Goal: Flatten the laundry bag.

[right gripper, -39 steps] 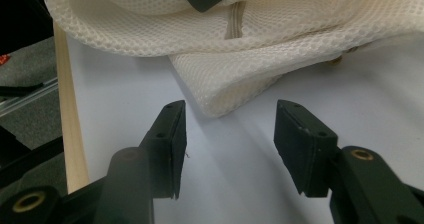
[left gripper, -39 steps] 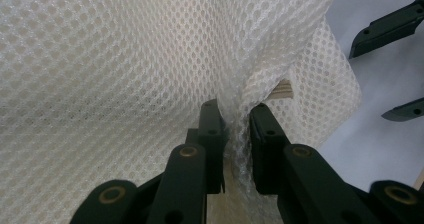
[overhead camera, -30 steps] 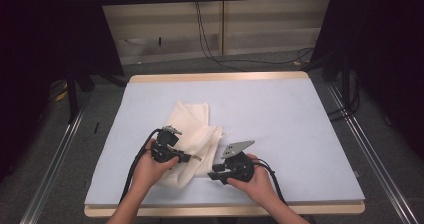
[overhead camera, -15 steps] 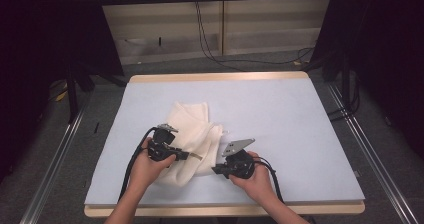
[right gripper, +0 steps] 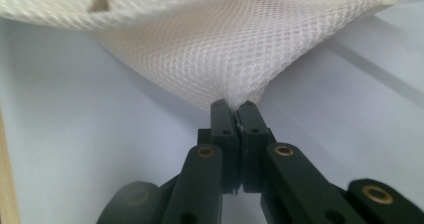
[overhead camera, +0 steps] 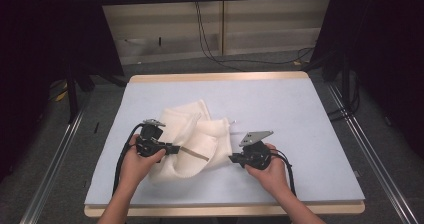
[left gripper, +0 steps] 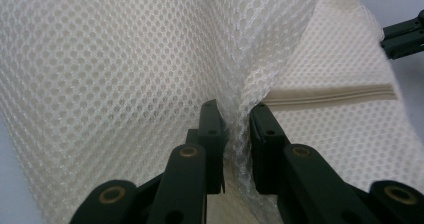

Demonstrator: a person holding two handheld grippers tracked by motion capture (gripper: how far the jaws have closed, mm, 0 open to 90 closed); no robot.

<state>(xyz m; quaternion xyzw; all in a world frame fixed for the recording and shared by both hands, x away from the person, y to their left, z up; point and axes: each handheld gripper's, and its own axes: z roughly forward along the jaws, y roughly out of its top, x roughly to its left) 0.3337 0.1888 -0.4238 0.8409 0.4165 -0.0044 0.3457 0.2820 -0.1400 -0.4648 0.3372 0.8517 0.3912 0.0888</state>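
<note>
I had a cream mesh bag (overhead camera: 192, 141) lying crumpled near the middle of the tabletop (overhead camera: 280, 109), which was covered in a smooth, pale blue sheet with a wooden edge showing round it. The bag was soft, open-weave netting with a honeycomb pattern of small holes, limp and folded over itself in several layers; a flat, stacked fold edge showed in the left gripper view. Its long axis ran roughly from 11 o'clock down to 5 o'clock in the high view, with the wider bunched end toward me.

My left gripper (overhead camera: 176, 148) sat at the bag's 8 o'clock side, and its black jaws pinched a raised ridge of netting (left gripper: 235, 129) between them, the fabric rising steeply away from the pads. My right gripper (overhead camera: 233, 158) sat at the bag's 4 o'clock corner. Its jaws had just been closing and were now pressed together on the very tip of that corner (right gripper: 237, 96), the mesh fanning up and out from them in a taut triangle lifted off the sheet.
</note>
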